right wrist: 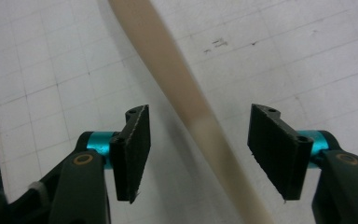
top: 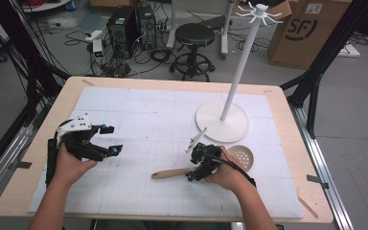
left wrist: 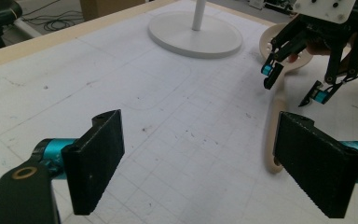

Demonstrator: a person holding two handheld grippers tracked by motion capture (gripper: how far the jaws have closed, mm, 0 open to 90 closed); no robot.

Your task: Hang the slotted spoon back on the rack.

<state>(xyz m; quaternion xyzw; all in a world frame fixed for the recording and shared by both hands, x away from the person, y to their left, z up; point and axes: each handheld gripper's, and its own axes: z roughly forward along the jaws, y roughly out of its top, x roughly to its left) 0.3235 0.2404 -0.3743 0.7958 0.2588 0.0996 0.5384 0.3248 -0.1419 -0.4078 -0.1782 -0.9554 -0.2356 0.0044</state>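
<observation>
Light is even and fairly bright in the high view, coming from overhead: the white mat point(top: 172, 143) reads clean with no glare, and shadows under the stand's base point(top: 222, 121) are soft and short. The picture is slightly soft overall. In the left gripper view the mat is sharp while the 2 near jaws blur a little at the bottom edge. In the right gripper view the wooden handle point(right wrist: 177, 84) is out of focus and the lower corners darken.
</observation>
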